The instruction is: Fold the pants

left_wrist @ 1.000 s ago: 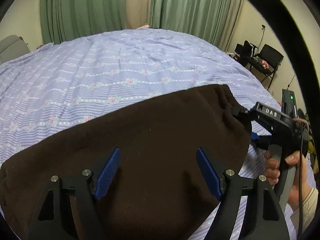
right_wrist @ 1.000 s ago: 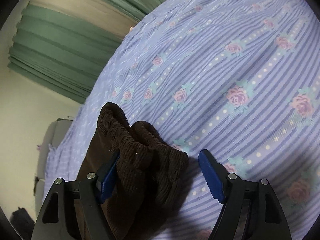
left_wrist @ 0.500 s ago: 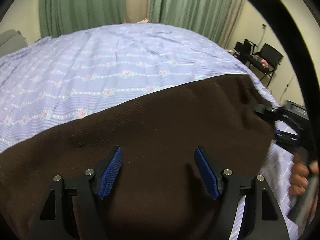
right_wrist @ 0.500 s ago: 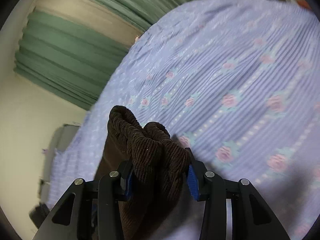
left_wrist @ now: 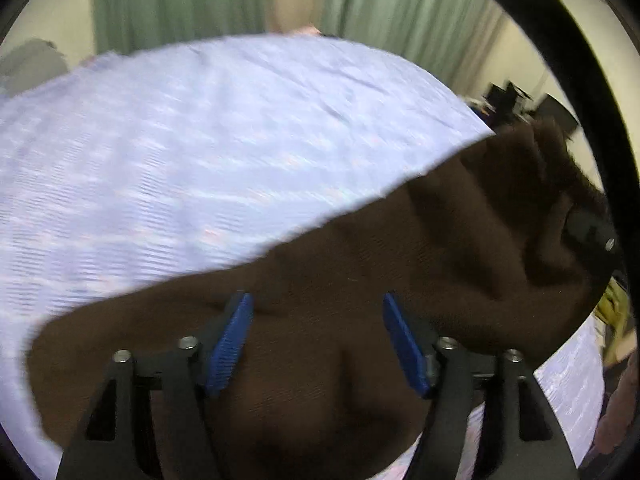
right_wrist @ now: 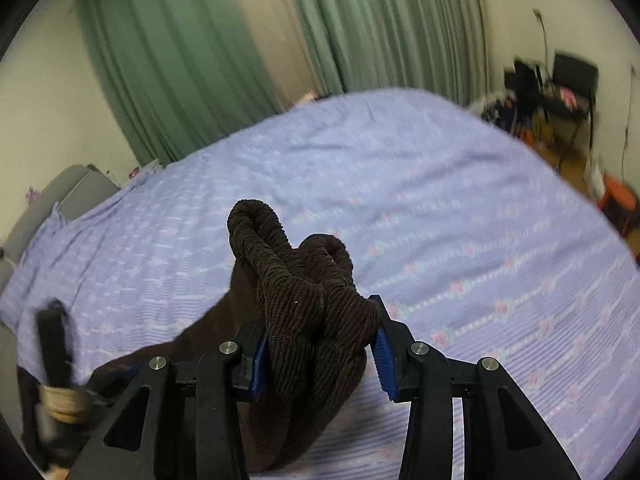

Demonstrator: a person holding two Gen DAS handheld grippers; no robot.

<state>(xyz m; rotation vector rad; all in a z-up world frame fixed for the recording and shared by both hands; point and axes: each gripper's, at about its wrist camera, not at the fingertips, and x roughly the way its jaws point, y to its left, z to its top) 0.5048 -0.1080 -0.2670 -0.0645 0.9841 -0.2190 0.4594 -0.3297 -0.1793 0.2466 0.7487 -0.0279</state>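
The dark brown corduroy pants (left_wrist: 328,280) lie on a bed with a lilac flowered sheet (left_wrist: 200,140). My left gripper (left_wrist: 318,340) is open just above the cloth, its blue pads apart with nothing clamped between them. My right gripper (right_wrist: 320,346) is shut on a bunched end of the pants (right_wrist: 296,280) and holds it lifted above the sheet (right_wrist: 480,240). That lifted end shows at the right of the left wrist view (left_wrist: 532,184). The left gripper appears blurred at the far left of the right wrist view (right_wrist: 54,344).
Green curtains (right_wrist: 180,60) hang behind the bed. A black chair and clutter (right_wrist: 568,84) stand at the far right by the wall. A grey headboard (right_wrist: 48,208) is at the left edge of the bed.
My right gripper closed on the bunched end of the pants and lifted it off the sheet, tilting up. The left gripper stayed open over the cloth, which now rises to the right.
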